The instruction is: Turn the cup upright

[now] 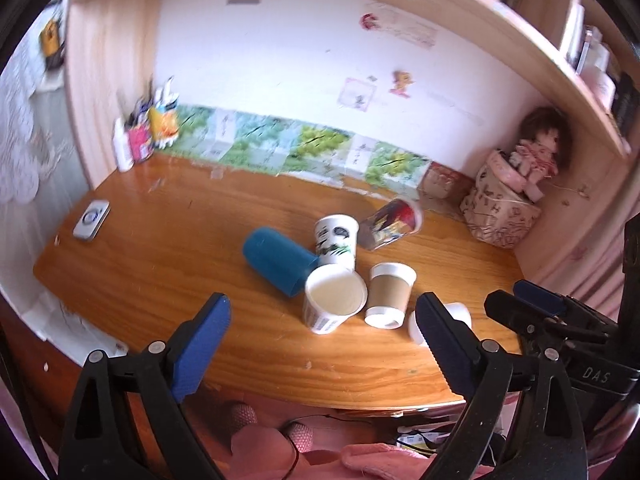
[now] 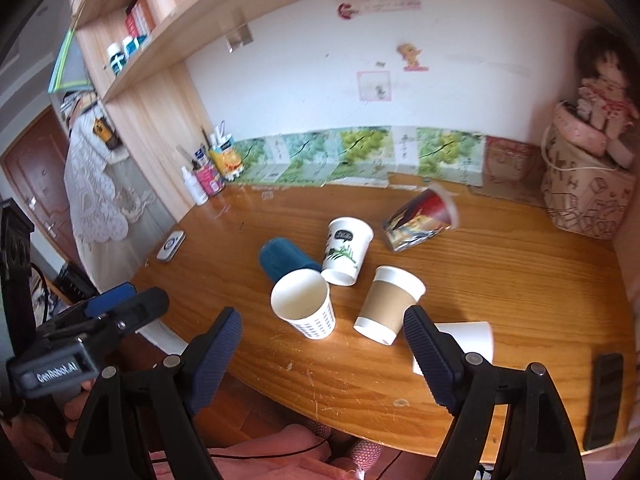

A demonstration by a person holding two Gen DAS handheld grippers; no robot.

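Six cups cluster mid-counter. A white paper cup with blue print (image 2: 307, 307) stands upright with its mouth open, just beside a blue cup (image 2: 282, 261) lying on its side. A white cup with a green plant print (image 2: 346, 251) and a cup with a brown sleeve (image 2: 390, 304) both stand mouth-down, close together. A plain white cup (image 2: 470, 338) lies on its side near the front edge, partly hidden behind a finger of the right tool (image 2: 322, 354). A glossy red printed cup (image 2: 420, 222) lies tipped over nearer the wall.

The counter (image 2: 500, 280) is orange-brown wood with visible grain and fine scratches, curved along its front. Pale wood shelving frames a white wall with stickers and a strip of green printed panels along its base. A doll (image 2: 604, 84) sits on a patterned fabric box (image 2: 588, 196) in the right corner; a small white device (image 2: 171, 245) lies at the left, a dark flat remote (image 2: 606, 398) at the front right.

Both tools are released, jaws spread wide with ribbed blue pads, holding nothing; the left tool (image 1: 322, 334) hangs over the front edge
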